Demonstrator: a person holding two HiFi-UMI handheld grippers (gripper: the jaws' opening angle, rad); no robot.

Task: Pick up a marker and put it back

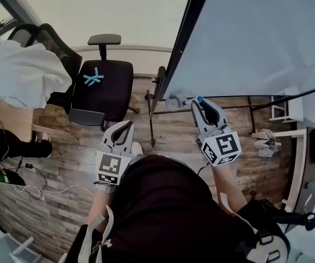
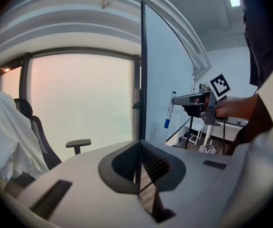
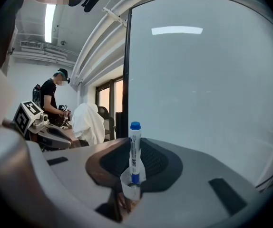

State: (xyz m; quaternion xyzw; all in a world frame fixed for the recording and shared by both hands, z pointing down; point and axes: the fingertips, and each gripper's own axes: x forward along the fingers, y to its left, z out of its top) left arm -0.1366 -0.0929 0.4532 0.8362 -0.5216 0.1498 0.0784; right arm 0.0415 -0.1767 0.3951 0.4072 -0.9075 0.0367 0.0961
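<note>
A white marker with a blue cap (image 3: pixel 134 148) stands upright between the jaws of my right gripper (image 3: pixel 132 175), which is shut on it. In the head view the right gripper (image 1: pixel 203 104) is held up at the lower edge of the whiteboard (image 1: pixel 256 37), and the marker's blue cap (image 1: pixel 200 99) shows at its tip. The left gripper view catches the same marker (image 2: pixel 169 110) hanging from the right gripper (image 2: pixel 186 99). My left gripper (image 1: pixel 124 129) is lower and to the left over the wooden floor. Its jaws (image 2: pixel 140 164) are together with nothing in them.
A black office chair (image 1: pixel 103 86) stands left of the whiteboard's dark frame (image 1: pixel 180 43). A white cloth (image 1: pixel 28 73) covers a second chair at far left. Cables (image 1: pixel 37 189) lie on the floor. A white stand (image 1: pixel 287 109) is at right. Another person (image 3: pixel 53 99) stands far off.
</note>
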